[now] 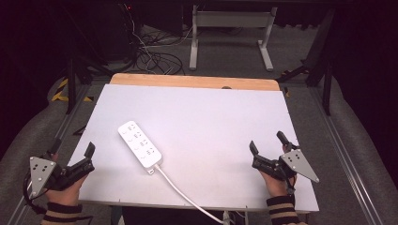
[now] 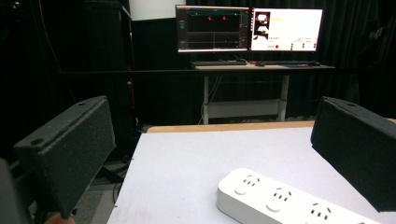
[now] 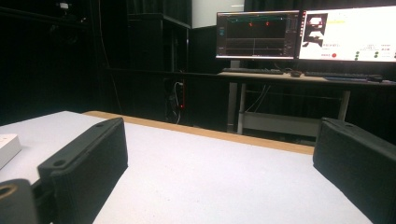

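Observation:
A white power strip (image 1: pixel 139 144) with several sockets lies at an angle on the white table top (image 1: pixel 206 117), left of centre, and its white cable (image 1: pixel 187 197) runs off the near edge. My left gripper (image 1: pixel 72 149) rests open at the table's near left corner, left of the strip. In the left gripper view the power strip (image 2: pixel 280 198) lies just ahead, between the wide-apart jaws. My right gripper (image 1: pixel 267 143) stands open at the near right, with nothing between its jaws. In the right gripper view the strip's end (image 3: pixel 7 147) shows at the far left.
A wooden strip (image 1: pixel 192 80) edges the table's far side. Beyond it stand a desk frame (image 1: pixel 230 33) and loose cables (image 1: pixel 155 56) on the floor. Two lit monitors (image 2: pixel 247 29) and a keyboard sit on the desk behind.

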`<state>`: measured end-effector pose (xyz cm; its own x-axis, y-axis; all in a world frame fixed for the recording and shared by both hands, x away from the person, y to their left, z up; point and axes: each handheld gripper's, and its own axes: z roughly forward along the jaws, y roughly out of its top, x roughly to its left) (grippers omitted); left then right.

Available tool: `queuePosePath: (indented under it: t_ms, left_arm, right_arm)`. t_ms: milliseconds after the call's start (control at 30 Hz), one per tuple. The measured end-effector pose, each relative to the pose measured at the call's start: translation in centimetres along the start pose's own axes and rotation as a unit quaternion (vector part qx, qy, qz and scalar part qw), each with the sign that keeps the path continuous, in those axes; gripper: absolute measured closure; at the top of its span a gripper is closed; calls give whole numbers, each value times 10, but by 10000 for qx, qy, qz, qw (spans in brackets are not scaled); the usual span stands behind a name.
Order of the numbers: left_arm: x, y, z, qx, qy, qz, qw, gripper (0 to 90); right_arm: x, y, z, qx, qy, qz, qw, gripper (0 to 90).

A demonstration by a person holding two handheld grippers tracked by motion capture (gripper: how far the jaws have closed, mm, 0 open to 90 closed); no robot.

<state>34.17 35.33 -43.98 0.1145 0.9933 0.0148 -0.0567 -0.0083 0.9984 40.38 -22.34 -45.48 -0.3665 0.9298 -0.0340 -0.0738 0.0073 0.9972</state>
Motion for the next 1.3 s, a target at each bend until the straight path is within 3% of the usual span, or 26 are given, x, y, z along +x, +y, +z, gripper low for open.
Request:
queuePosePath:
  t_ms: [467, 900, 1233, 1300]
  left_arm:
    - [1, 2, -1, -123, -21, -153, 9998, 4]
    - [0, 3, 0, -52, -138, -242, 9996, 14]
    - [-2, 4, -1, -86, -345, -9, 9994, 179]
    - [-2, 4, -2, -169, -442, 68, 9989, 305]
  right_arm:
    - [0, 0, 1, -6, 2, -9, 10000, 34]
    - [0, 0, 1, 2, -7, -16, 10000, 35]
    - [0, 0, 1, -34, 10, -31, 10000, 34]
    - [0, 0, 1, -23, 8, -17, 10000, 34]
